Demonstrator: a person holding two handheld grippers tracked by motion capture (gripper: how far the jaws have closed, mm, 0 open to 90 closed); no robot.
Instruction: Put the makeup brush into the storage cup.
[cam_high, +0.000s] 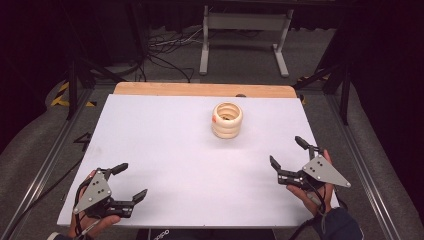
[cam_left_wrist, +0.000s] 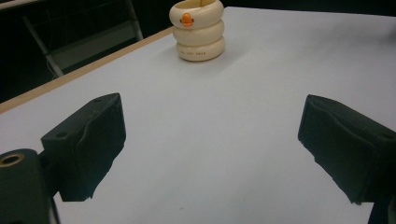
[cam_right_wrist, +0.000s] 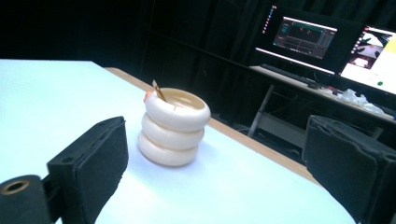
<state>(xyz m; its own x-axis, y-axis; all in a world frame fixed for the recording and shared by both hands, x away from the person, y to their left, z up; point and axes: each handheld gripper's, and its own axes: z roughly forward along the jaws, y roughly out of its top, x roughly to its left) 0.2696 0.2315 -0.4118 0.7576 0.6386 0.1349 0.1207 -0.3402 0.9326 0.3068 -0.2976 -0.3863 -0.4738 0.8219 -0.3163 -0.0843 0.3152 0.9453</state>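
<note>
A cream ribbed cup (cam_high: 227, 120) made of three stacked rings stands upright on the white table (cam_high: 165, 150), toward the far middle-right. It carries a small orange duck-bill mark (cam_left_wrist: 186, 19), and something thin and brown sticks out of its top (cam_right_wrist: 159, 90). My left gripper (cam_high: 129, 181) is held open low over the near left corner, far from the cup (cam_left_wrist: 197, 31). My right gripper (cam_high: 288, 152) is open near the right edge, with the cup (cam_right_wrist: 173, 127) ahead between its jaws but well apart from them. Both grippers hold nothing.
A wooden strip (cam_high: 200, 89) runs along the table's far edge. Beyond it are a metal stand (cam_high: 244, 35) and cables (cam_high: 165, 55) on the floor. Lit monitors (cam_right_wrist: 303, 37) sit on a desk past the table in the right gripper view.
</note>
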